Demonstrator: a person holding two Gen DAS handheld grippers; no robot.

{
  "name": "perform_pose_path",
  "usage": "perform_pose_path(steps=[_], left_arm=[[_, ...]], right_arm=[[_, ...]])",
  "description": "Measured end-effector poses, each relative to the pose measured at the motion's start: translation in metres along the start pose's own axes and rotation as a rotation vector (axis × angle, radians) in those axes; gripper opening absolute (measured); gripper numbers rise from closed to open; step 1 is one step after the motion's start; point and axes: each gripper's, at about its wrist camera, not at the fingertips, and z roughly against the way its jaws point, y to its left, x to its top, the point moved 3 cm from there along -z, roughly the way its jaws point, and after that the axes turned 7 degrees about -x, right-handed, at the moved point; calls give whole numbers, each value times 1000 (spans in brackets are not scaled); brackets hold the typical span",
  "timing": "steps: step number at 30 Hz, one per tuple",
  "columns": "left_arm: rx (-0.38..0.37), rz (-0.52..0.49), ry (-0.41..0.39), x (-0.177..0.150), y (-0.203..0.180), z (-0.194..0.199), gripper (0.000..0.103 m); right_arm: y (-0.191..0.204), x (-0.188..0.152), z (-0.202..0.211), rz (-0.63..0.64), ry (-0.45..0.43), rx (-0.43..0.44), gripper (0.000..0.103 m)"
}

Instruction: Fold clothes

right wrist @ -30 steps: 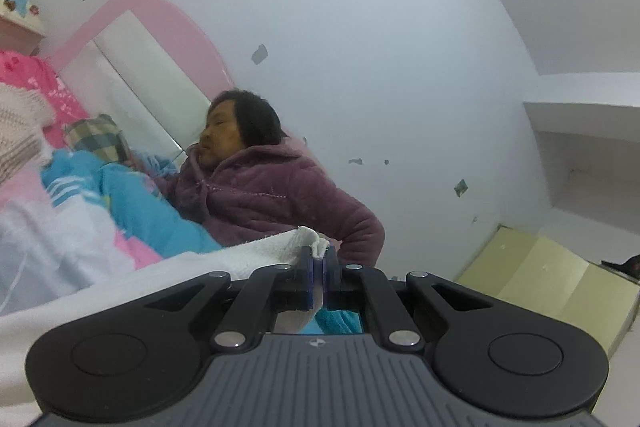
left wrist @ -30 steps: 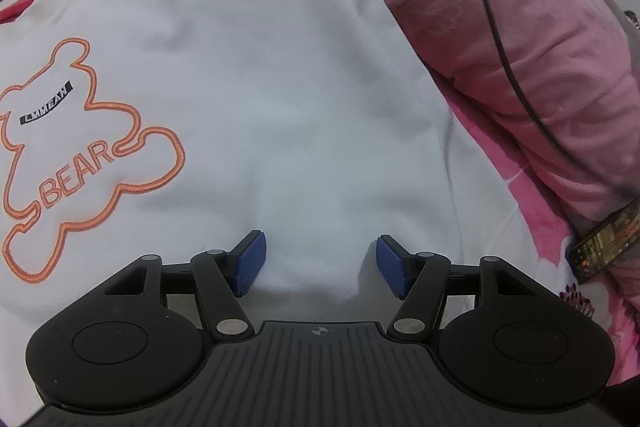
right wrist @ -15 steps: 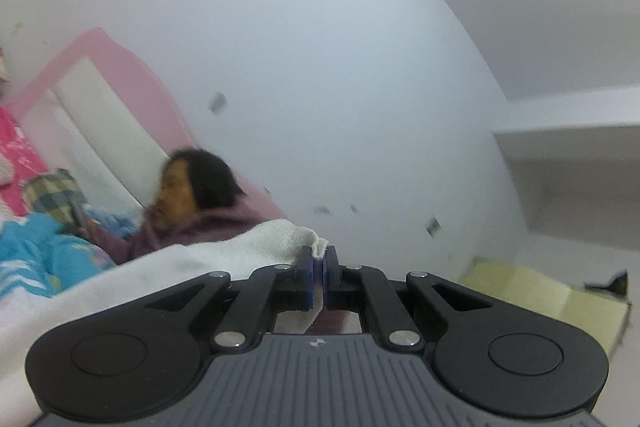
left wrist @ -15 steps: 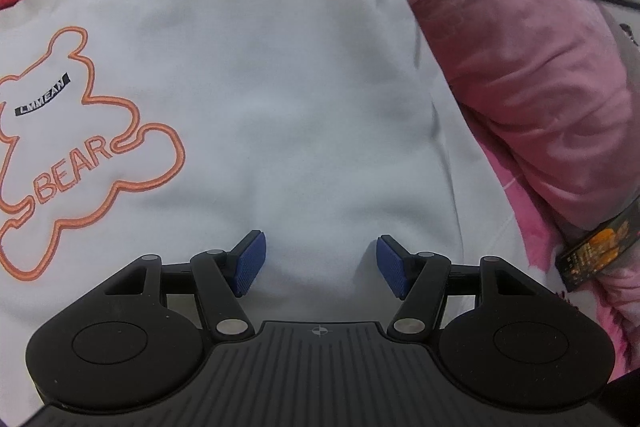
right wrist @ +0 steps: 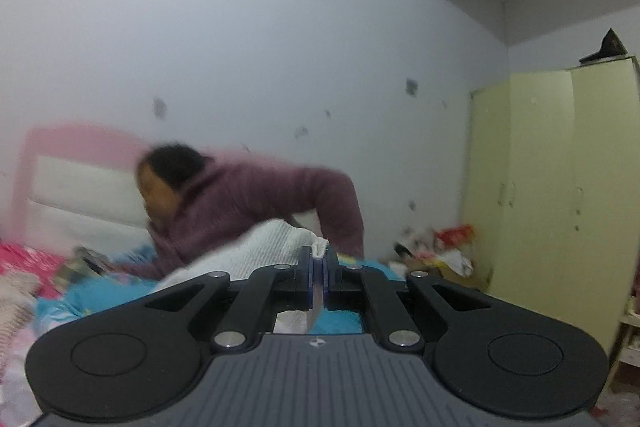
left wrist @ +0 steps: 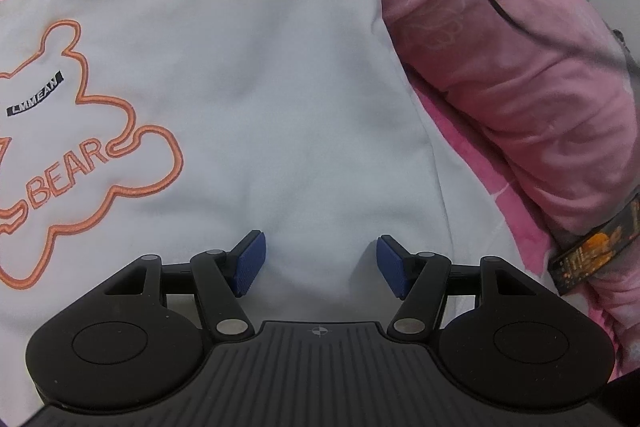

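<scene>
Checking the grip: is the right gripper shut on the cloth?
Shut: the right gripper pinches the white cloth, whose ribbed edge sticks out above the pads.

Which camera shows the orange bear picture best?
The left wrist view. The bear is stitched on the white top, spread flat in front of the open left tongs, though the picture's edge cuts it off. The right wrist view shows no bear, only a white ribbed edge pinched in the right tongs.

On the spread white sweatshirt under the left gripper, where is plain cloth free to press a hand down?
Free: plain white sweatshirt between the orange bear print and the garment's right edge, ahead of the open left gripper. Crowded: the pink quilt with a black cable rises just beyond that edge.
</scene>
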Motion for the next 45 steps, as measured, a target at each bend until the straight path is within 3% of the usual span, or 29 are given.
perform_pose_path(steps=[3, 5, 7, 8, 10, 12, 14, 16, 18, 21, 23, 26, 30, 34, 39, 43, 45], left_arm=[[-2, 3, -3, 1, 4, 1, 62], [-2, 8, -2, 12, 10, -6, 62], [1, 11, 0, 29, 7, -16, 62], [2, 10, 1, 32, 6, -18, 62], [6, 8, 4, 24, 14, -7, 62], [10, 10, 5, 21, 15, -8, 62], [13, 17, 6, 27, 10, -24, 62], [12, 26, 5, 30, 9, -25, 62], [12, 32, 5, 31, 8, -26, 62], [16, 34, 5, 34, 7, -31, 62], [20, 34, 4, 35, 6, -33, 62], [1, 11, 26, 9, 24, -12, 62], [-5, 17, 26, 9, 23, -7, 62], [-12, 24, 21, 9, 23, 1, 62], [-15, 15, 19, 13, 21, 0, 62], [-13, 14, 13, 14, 20, -1, 62], [-12, 10, 11, 15, 19, -1, 62]], right_arm=[[-28, -17, 20, -3, 52, 39, 6], [-48, -39, 26, -25, 135, 15, 9], [-72, -62, 24, -96, 242, -39, 19], [-84, -71, 22, -144, 294, -80, 28], [-112, -85, 22, -290, 372, -159, 30], [-141, -92, 29, -511, 422, -180, 32], [-154, -97, 34, -691, 470, -134, 33], [-158, -102, 39, -839, 522, -54, 39], [-150, -102, 45, -909, 587, 24, 41], [-120, -96, 41, -904, 649, 122, 43], [-105, -90, 35, -872, 685, 98, 43], [-95, -85, 32, -901, 728, 43, 43], [-99, -87, 24, -956, 769, 4, 45], [-97, -77, 27, -908, 771, -52, 45], [-83, -70, 23, -889, 807, -14, 45], [-75, -79, 1, -881, 850, -53, 45], [-74, -82, -10, -867, 857, -64, 36]])
